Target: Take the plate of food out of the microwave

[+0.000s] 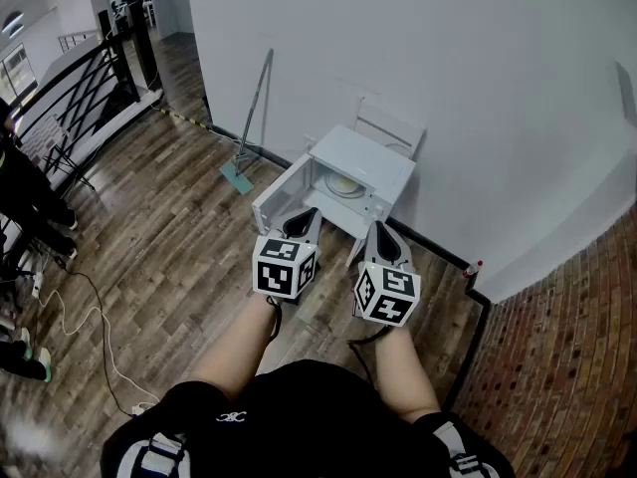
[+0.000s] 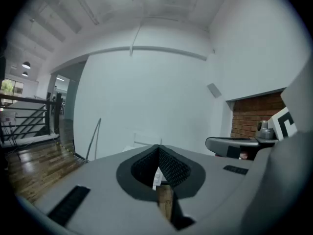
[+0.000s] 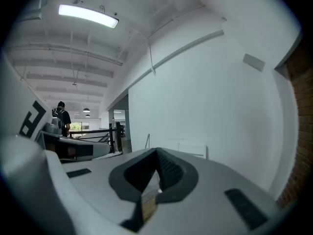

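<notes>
A white microwave stands low against the white wall, its door swung open to the left. Inside lies a pale plate of food. My left gripper and right gripper are held side by side just short of the microwave, both pointing at it. Both are shut with nothing between the jaws. In the left gripper view the left gripper has its tips meeting, and the right gripper shows beside it. In the right gripper view the right gripper is likewise closed.
A long-handled mop leans on the wall left of the microwave. A white chair stands behind it. A black railing and a standing person are at the far left. Cables trail over the wooden floor. Brick flooring lies at the right.
</notes>
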`<action>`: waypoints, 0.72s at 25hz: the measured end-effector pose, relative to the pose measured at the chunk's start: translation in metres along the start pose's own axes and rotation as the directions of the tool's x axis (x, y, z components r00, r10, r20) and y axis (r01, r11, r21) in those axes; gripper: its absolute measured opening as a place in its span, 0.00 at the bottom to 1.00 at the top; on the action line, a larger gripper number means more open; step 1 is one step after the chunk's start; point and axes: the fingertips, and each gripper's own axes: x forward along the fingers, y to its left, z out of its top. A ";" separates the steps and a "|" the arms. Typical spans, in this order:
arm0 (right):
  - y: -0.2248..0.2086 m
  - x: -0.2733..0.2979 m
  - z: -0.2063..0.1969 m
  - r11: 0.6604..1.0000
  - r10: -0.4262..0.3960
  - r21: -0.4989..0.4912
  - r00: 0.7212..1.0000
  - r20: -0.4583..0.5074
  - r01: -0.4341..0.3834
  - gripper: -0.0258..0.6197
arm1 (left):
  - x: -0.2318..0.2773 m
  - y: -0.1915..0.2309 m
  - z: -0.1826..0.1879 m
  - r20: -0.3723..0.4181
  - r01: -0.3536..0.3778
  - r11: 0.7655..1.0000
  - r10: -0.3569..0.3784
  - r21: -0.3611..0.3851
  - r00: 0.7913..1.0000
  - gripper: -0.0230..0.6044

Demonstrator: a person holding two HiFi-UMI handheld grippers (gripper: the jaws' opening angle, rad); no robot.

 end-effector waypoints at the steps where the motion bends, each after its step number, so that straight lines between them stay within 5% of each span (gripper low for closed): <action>1: -0.001 0.000 -0.001 1.000 0.001 0.002 1.000 -0.001 -0.001 0.05 | 0.001 -0.003 -0.001 -0.003 0.017 1.000 -0.017 -0.023 1.000 0.03; 4: -0.007 -0.001 -0.004 1.000 0.001 0.011 1.000 -0.003 -0.001 0.05 | 0.004 -0.012 -0.003 -0.008 0.046 0.997 -0.046 -0.057 0.999 0.03; 18: -0.057 0.001 -0.010 0.996 0.012 0.085 1.000 0.017 -0.013 0.05 | 0.036 -0.049 -0.009 -0.020 0.009 1.000 -0.009 -0.003 1.000 0.03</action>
